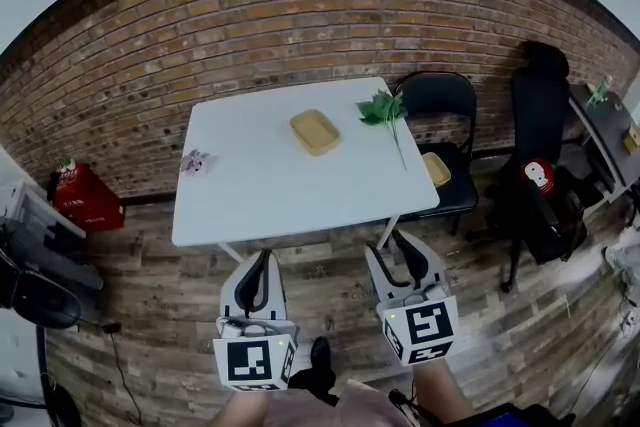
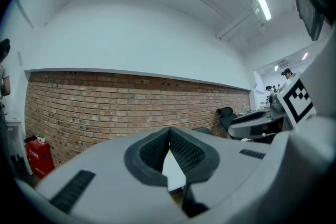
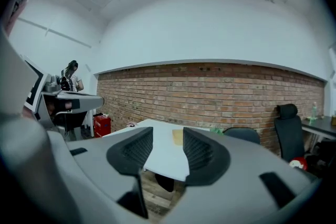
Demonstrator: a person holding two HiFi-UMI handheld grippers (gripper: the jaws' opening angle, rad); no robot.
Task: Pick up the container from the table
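Observation:
A shallow yellow container [image 1: 315, 131] lies on the white table [image 1: 260, 205], toward its far middle. Both grippers hang over the floor, short of the table's near edge. My left gripper [image 1: 262, 263] is shut with nothing in it; in the left gripper view its fingertips [image 2: 169, 134] meet, with a sliver of table [image 2: 174, 169] below them. My right gripper [image 1: 404, 253] is open and empty. In the right gripper view the container [image 3: 177, 136] shows far off through the gap of that gripper [image 3: 168, 150].
A green leafy sprig [image 1: 386, 111] and a small pink thing [image 1: 196, 162] also lie on the table. A black folding chair [image 1: 441, 99] with a yellow item [image 1: 436, 169] stands right of it, then a black office chair [image 1: 540, 110]. A red box [image 1: 86, 199] sits left.

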